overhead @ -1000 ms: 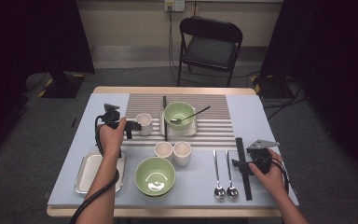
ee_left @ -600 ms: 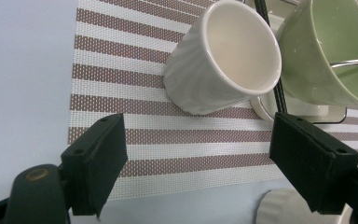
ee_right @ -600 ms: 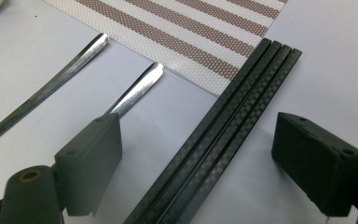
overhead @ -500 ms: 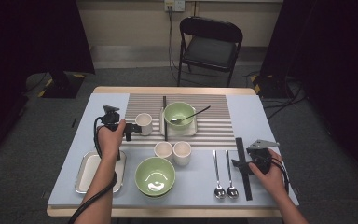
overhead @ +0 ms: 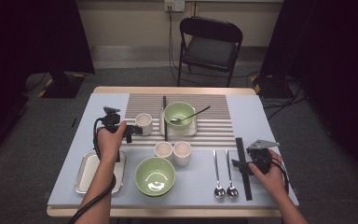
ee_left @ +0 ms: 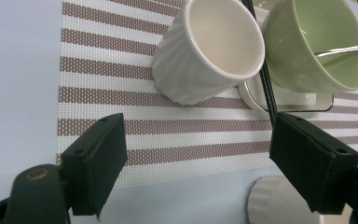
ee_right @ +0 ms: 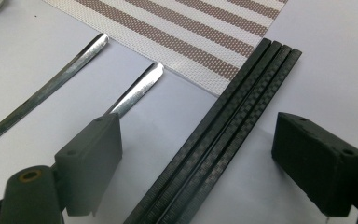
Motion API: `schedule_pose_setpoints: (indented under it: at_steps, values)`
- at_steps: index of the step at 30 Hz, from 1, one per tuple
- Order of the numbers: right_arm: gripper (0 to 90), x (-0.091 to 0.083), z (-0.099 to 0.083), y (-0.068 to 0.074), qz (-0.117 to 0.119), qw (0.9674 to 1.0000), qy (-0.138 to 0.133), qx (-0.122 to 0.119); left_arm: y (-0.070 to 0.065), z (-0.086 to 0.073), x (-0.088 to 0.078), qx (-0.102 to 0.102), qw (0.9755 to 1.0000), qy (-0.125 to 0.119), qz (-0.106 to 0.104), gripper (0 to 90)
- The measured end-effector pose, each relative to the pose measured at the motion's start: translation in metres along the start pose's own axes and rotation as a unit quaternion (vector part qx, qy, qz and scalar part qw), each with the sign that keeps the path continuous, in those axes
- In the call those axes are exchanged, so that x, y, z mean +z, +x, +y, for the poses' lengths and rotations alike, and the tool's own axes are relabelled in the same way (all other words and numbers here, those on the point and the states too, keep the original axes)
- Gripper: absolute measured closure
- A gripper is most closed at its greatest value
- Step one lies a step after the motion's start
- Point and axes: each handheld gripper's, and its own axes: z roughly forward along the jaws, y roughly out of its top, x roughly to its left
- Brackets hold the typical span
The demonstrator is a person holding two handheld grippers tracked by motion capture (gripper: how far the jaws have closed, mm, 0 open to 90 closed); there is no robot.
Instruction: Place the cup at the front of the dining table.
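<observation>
My left gripper (overhead: pixel 133 129) is open and sits just left of a white ribbed cup (overhead: pixel 143 123) on the striped placemat (overhead: pixel 205 130). In the left gripper view the cup (ee_left: pixel 209 51) stands a little beyond the open jaws of the left gripper (ee_left: pixel 200 163), untouched. My right gripper (overhead: pixel 239 164) is open at the table's right, its jaws straddling a bundle of black chopsticks (overhead: pixel 242 163). In the right gripper view the chopsticks (ee_right: pixel 223 135) run diagonally between the spread jaws of the right gripper (ee_right: pixel 200 163), without contact.
A green bowl (overhead: pixel 179 114) holding a spoon stands on a white square plate, a black chopstick (overhead: pixel 164 116) beside it. Two white cups (overhead: pixel 172 151), a second green bowl (overhead: pixel 155 176) and a metal tray (overhead: pixel 89 171) sit near the front. Two spoons (overhead: pixel 223 175) lie left of the chopsticks.
</observation>
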Motion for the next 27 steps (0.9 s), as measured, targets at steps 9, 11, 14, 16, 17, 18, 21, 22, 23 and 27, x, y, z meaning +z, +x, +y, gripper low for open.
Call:
schedule_pose_setpoints:
  at_steps: [9, 11, 14, 16, 17, 18, 21, 22, 23, 27]
  values:
    - [15.2, 0.000, 0.000, 0.000, 0.001, 1.0000, 0.000, 0.000, 0.001, -0.006, -0.004, 0.009, 0.9999, 0.000, -0.008, 18.6]
    - [15.2, 0.000, 0.000, 0.000, 0.001, 1.0000, 0.000, 0.000, 0.001, -0.006, -0.007, 0.013, 0.9999, -0.002, -0.007, 18.6]
    - [15.2, 0.000, 0.000, 0.000, 0.000, 1.0000, 0.000, 0.000, 0.002, -0.007, -0.009, 0.014, 0.9999, -0.003, -0.006, 18.6]
    - [15.2, 0.000, 0.000, 0.000, 0.000, 1.0000, 0.000, 0.000, 0.003, -0.008, -0.009, 0.012, 0.9999, -0.005, -0.008, 18.7]
    - [15.2, 0.000, 0.000, 0.000, 0.000, 1.0000, 0.000, 0.000, 0.003, -0.009, -0.009, 0.012, 0.9999, -0.005, -0.010, 18.8]
    - [15.2, 0.000, 0.000, 0.000, 0.000, 1.0000, 0.000, 0.000, 0.003, -0.010, -0.009, 0.011, 0.9999, -0.004, -0.007, 18.8]
    - [15.2, 0.000, 0.000, 0.000, 0.001, 1.0000, 0.000, 0.000, 0.005, -0.013, -0.009, 0.010, 0.9999, -0.003, -0.011, 18.8]
    - [15.2, 0.000, 0.000, 0.000, 0.001, 1.0000, 0.000, 0.000, 0.005, -0.014, -0.009, 0.012, 0.9999, -0.002, -0.011, 18.8]
    - [15.2, 0.000, 0.000, 0.000, 0.001, 1.0000, 0.000, 0.000, 0.006, -0.015, -0.009, 0.010, 0.9999, -0.001, -0.012, 18.8]
    - [15.2, 0.000, 0.000, 0.000, 0.001, 1.0000, 0.000, 0.000, 0.005, -0.017, -0.010, 0.016, 0.9998, 0.001, -0.014, 18.8]
